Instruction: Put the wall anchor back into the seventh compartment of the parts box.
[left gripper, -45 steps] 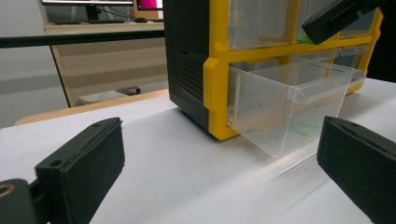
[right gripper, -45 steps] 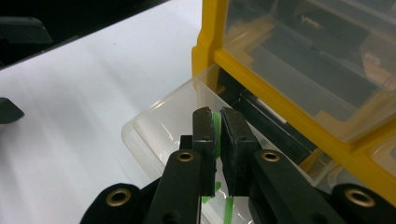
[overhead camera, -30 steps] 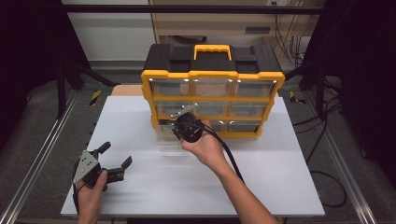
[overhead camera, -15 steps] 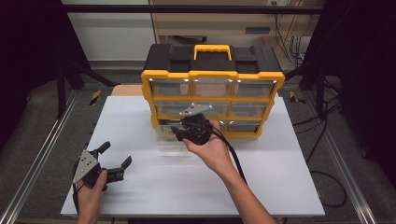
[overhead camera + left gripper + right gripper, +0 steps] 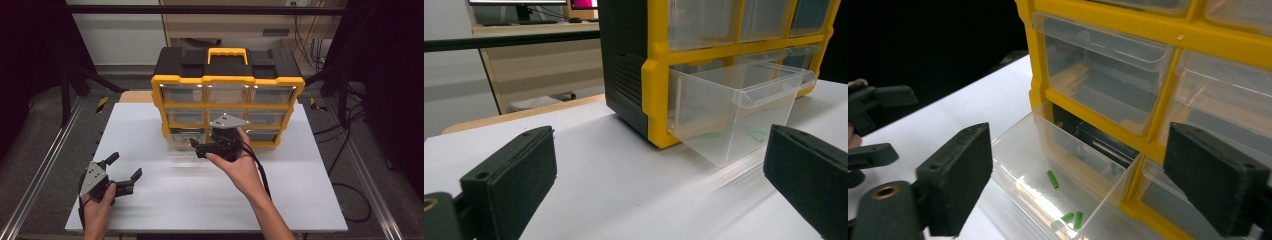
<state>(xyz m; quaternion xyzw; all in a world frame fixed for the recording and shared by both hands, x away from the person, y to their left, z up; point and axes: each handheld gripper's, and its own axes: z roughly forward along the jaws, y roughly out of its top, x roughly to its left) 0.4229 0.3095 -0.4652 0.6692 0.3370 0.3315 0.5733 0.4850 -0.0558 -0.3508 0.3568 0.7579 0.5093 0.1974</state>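
A white table (image 5: 150,125) fills the middle. A wooden desk (image 5: 220,22) stands at twelve o'clock; metal rails (image 5: 45,165) run at nine, cables (image 5: 345,195) at four.

From the high view, my right hand (image 5: 240,167) and its gripper (image 5: 200,148) are covering part of the pulled-out drawer (image 5: 187,150), so I am not seeing what is lying inside it there. In the right gripper view the drawer's (image 5: 1048,170) near end is running off the bottom edge, cutting the green bits (image 5: 1073,219) short. In the left gripper view those bits (image 5: 711,135) are blurring behind the clear wall; I cannot count them.
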